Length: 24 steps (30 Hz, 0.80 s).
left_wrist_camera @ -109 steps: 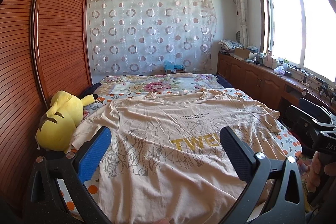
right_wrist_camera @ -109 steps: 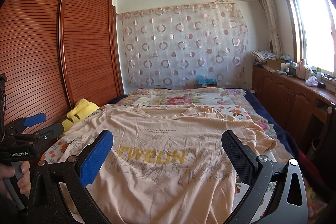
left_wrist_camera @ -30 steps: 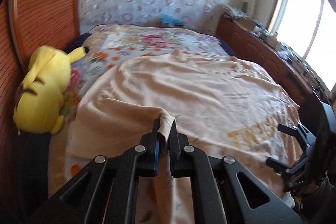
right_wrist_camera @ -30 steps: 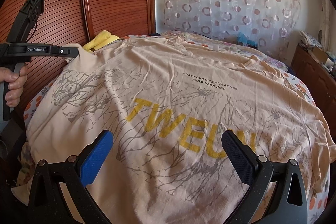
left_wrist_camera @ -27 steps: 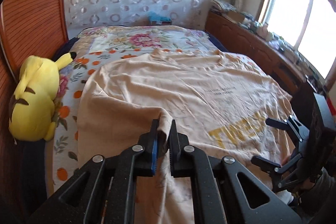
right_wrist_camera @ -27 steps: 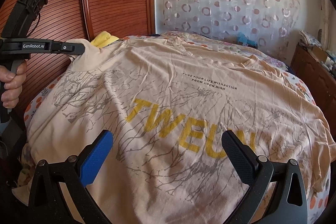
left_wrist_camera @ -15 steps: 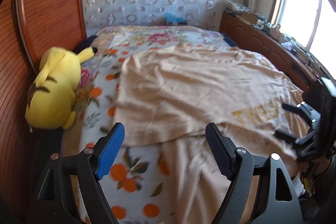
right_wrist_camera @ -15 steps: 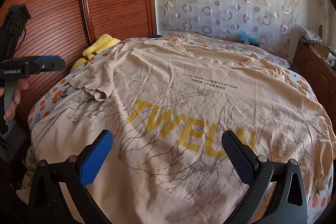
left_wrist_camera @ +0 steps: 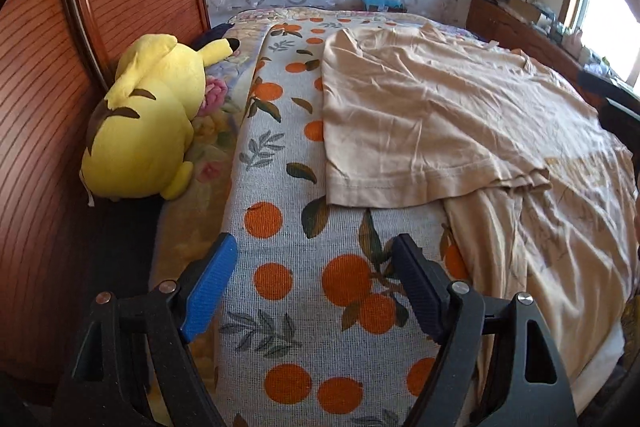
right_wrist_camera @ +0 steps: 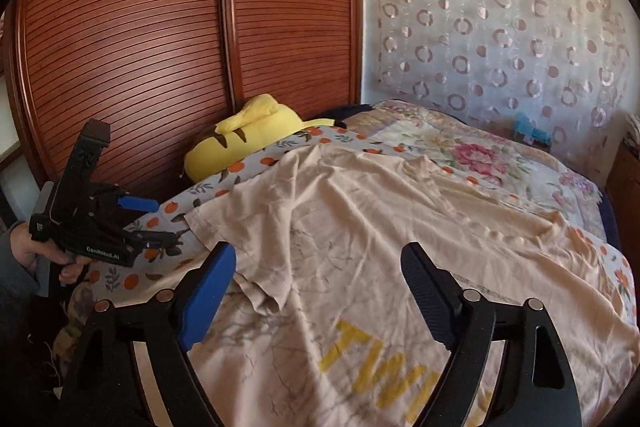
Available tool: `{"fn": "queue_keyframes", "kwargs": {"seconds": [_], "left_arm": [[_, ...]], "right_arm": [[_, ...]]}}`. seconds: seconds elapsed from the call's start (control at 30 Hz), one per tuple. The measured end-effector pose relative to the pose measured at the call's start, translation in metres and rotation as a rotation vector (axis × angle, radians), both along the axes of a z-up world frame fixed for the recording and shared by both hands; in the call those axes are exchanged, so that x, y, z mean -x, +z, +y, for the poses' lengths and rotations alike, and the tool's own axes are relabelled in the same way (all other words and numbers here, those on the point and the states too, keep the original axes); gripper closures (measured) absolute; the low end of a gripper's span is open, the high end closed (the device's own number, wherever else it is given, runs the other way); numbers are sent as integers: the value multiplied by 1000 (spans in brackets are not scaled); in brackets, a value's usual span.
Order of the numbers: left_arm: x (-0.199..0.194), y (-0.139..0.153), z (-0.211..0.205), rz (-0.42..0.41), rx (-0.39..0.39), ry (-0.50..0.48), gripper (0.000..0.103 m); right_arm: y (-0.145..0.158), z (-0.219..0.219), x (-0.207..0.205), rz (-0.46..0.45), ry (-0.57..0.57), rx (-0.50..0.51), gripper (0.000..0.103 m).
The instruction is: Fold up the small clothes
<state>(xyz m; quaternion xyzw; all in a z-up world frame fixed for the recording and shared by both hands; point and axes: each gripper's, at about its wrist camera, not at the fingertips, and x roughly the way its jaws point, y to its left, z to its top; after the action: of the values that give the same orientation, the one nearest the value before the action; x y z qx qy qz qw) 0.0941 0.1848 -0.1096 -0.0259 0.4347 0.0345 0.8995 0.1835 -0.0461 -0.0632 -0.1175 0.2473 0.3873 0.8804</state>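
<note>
One big bed (left_wrist_camera: 288,291) with an orange-print sheet, beige t-shirt (left_wrist_camera: 432,115) spread on it, left side folded over. Yellow plush (left_wrist_camera: 148,123) beside it. Left hand-held gripper (left_wrist_camera: 312,283) and right hand-held gripper (right_wrist_camera: 320,291) both gape, holding nothing.

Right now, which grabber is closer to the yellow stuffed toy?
Left. The left gripper hovers open over the orange-print sheet beside the yellow plush toy. The right gripper is open farther over, above the T-shirt.
</note>
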Motion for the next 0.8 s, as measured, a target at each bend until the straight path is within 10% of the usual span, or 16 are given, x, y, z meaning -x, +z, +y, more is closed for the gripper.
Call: {"fn": "queue_keyframes", "kwargs": {"seconds": [0.53,0.8], "left_arm": [[23,-1,3,-59,3,-52,22],[31,0,6,-101,19,-34,22]], "right_arm": [[-57,157,-52,175,288,216,60],[-73,188,-43,101,333,311,69]]}}
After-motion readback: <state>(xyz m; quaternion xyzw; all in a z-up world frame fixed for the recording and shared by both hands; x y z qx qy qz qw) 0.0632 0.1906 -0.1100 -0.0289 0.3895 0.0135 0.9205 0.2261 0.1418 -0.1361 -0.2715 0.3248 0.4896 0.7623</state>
